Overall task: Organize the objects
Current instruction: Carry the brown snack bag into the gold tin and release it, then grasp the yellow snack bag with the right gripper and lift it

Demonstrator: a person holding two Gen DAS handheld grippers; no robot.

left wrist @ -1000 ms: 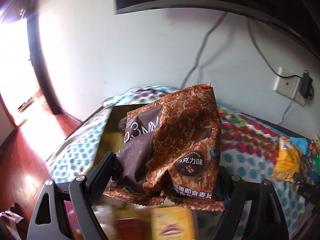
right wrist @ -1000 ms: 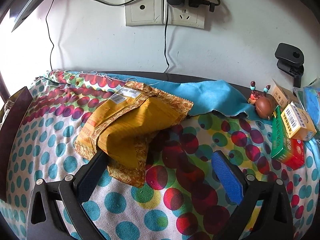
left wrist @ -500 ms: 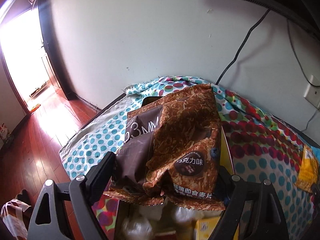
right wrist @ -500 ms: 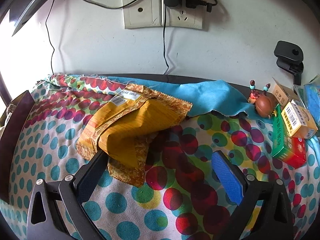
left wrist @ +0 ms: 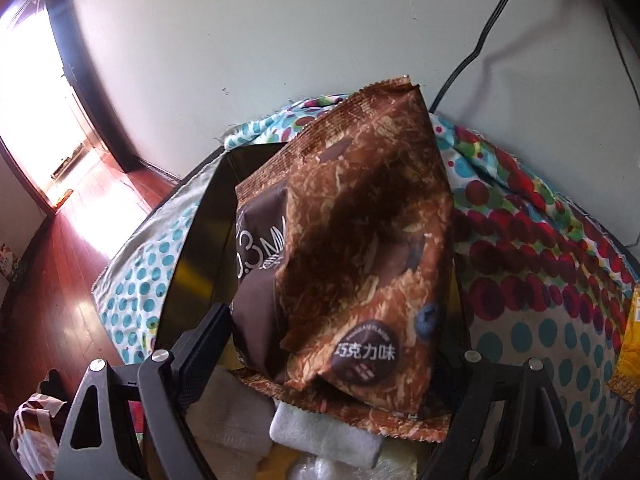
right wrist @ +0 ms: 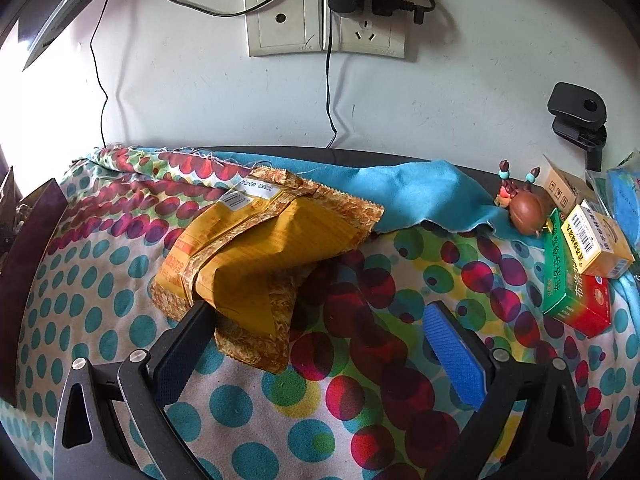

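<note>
My left gripper point(left wrist: 336, 344) is shut on a brown chocolate snack bag point(left wrist: 348, 240) and holds it over a dark open box point(left wrist: 200, 240) that stands on the dotted tablecloth. White soft packs point(left wrist: 324, 432) lie inside the box below the bag. My right gripper point(right wrist: 320, 332) is open just above the cloth, its left finger against the near end of a yellow snack bag point(right wrist: 264, 248) that lies flat. The blue pad of the right finger point(right wrist: 452, 356) is bare.
Right of the right gripper lie a green and red box point(right wrist: 572, 292), a yellow box point(right wrist: 600, 244) and a small brown figurine point(right wrist: 524, 208). A blue cloth point(right wrist: 420, 196) lies by the wall. Wall sockets point(right wrist: 328, 20) with cables hang above. The dark box edge point(right wrist: 24, 264) shows at left.
The left gripper has carried the brown bag leftward and lower, over the open box, whose inside now shows. The right gripper has barely moved.
</note>
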